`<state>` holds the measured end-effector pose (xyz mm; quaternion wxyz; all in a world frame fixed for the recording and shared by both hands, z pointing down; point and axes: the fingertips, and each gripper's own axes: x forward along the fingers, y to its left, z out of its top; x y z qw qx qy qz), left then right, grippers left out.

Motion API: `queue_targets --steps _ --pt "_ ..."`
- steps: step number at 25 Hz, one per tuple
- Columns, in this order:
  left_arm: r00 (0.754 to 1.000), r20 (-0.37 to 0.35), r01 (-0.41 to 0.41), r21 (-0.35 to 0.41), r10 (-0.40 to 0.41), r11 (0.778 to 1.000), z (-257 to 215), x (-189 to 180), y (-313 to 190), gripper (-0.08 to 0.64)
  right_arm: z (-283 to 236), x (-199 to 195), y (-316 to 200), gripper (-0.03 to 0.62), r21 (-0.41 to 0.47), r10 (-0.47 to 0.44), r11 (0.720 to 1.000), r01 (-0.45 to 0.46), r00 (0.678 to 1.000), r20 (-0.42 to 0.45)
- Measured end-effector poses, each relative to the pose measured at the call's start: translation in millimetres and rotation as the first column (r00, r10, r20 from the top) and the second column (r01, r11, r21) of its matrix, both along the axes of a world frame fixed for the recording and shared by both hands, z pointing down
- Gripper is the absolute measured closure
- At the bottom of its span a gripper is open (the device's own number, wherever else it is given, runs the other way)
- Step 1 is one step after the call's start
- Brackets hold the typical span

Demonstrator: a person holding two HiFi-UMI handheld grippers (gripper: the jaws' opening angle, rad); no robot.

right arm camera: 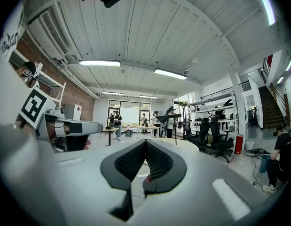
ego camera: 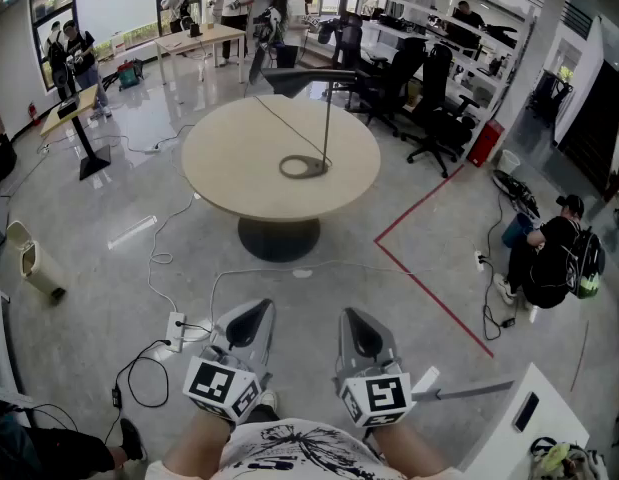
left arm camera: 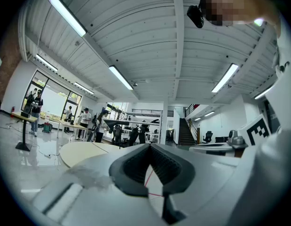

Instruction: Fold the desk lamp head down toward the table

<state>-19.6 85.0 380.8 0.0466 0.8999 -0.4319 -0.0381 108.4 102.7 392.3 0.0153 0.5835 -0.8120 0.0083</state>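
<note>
Standing well back from the round table [ego camera: 229, 173], the person held both tools low and close to the body, and nothing of the task looked begun. The left gripper [ego camera: 253, 314] had its ribbed pads pressed together at the tips, with nothing between them. The right gripper [ego camera: 356, 322] was the same: fingers closed on each other and empty.

The desk lamp [ego camera: 327, 118] stood on the tabletop, far ahead of both sets of fingertips and a little to the right of the line between them. Its ring-shaped base [ego camera: 304, 167] lay flat near the middle of the table. Its thin pole rose upright, and the dark lamp head [ego camera: 294, 80] sat at the top, reaching out roughly level rather than dipped toward the table.

By my reading, everything remained to be done: closing the gap to the table, opening a pair of fingers, taking hold of the head or steadying the pole, and swinging the head down.
</note>
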Motion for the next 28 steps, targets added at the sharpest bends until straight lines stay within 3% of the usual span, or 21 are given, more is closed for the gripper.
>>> queue_targets --steps 21,28 --pt "1.0 -0.012 -0.009 -0.031 0.009 0.999 12.3 -12.7 -21.4 0.554 17.1 -2.1 -18.4 0.584 -0.048 0.05 0.998 -0.05 0.999 0.007" --pt "1.0 -0.026 -0.006 -0.04 0.005 0.999 17.0 -40.2 -53.1 0.554 26.3 -19.6 -51.2 0.584 -0.068 0.064 0.996 -0.064 0.998 -0.002"
